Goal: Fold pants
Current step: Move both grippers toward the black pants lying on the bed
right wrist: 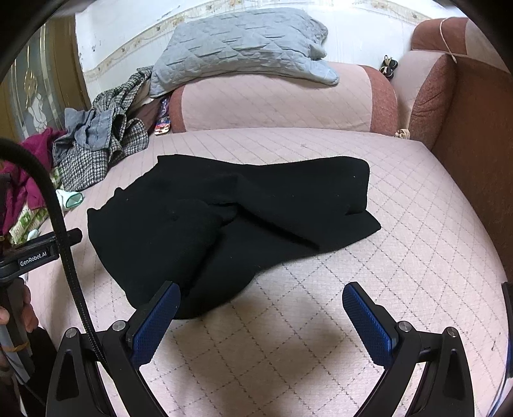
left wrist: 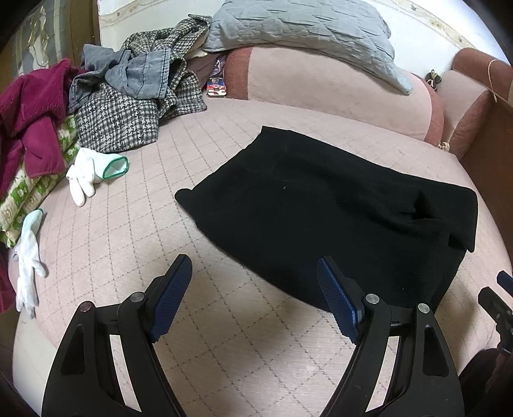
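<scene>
Two grippers are in your hands, and both stand spread wide with nothing between their blue pads. Your left gripper (left wrist: 255,266) hovers over the pink quilted sofa seat (left wrist: 128,231), its right finger at the near edge of the black pants (left wrist: 320,205). Your right gripper (right wrist: 261,293) hangs just off the near end of the same pants (right wrist: 224,221), its left finger over the fabric's edge and its right finger above bare seat (right wrist: 384,256).

The pants lie loosely folded in the middle of the seat, one layer doubled over another, with a crease and a raised flap showing at the right end in the left wrist view.

Farther left you have two white work gloves (left wrist: 93,170) lying apart on the seat, then a heap of clothes: a maroon fleece (left wrist: 29,106), a houndstooth coat (left wrist: 121,118) and a grey denim garment (left wrist: 141,73). Behind the pants rises the pink back cushion (left wrist: 336,86), with a grey quilted pillow (left wrist: 304,29) resting on top.
</scene>
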{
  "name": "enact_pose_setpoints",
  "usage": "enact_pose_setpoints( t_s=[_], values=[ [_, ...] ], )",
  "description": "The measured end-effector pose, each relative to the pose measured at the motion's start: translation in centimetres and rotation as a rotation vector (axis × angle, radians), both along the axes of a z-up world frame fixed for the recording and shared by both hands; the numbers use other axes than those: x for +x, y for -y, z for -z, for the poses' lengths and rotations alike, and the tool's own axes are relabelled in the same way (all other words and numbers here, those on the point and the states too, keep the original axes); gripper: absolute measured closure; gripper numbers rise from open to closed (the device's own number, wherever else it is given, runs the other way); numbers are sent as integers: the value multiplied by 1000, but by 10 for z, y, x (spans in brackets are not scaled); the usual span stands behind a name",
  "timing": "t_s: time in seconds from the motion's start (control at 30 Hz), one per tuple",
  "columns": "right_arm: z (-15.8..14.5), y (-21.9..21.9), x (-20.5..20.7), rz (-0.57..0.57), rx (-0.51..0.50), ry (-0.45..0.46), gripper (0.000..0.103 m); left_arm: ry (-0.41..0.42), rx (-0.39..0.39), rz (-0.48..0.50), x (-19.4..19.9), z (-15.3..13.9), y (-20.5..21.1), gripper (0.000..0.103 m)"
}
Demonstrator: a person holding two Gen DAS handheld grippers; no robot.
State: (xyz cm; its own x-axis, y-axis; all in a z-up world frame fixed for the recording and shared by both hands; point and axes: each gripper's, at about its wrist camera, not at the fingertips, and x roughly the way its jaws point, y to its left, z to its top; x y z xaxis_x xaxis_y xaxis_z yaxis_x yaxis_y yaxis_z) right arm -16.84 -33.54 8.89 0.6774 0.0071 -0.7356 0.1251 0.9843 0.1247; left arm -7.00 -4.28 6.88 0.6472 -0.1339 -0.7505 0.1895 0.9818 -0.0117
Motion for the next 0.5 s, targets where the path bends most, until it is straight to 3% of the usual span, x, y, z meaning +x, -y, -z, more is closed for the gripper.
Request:
enact_pose_setpoints(
  t_s=[0.2,0.5],
  values=[
    [3,5,-3,3,15,6,2,-4,12,2,-1,5,0,22],
    [19,21,-4,36,64,-30,2,-82,-48,-37,9,32,-22,22]
  ],
)
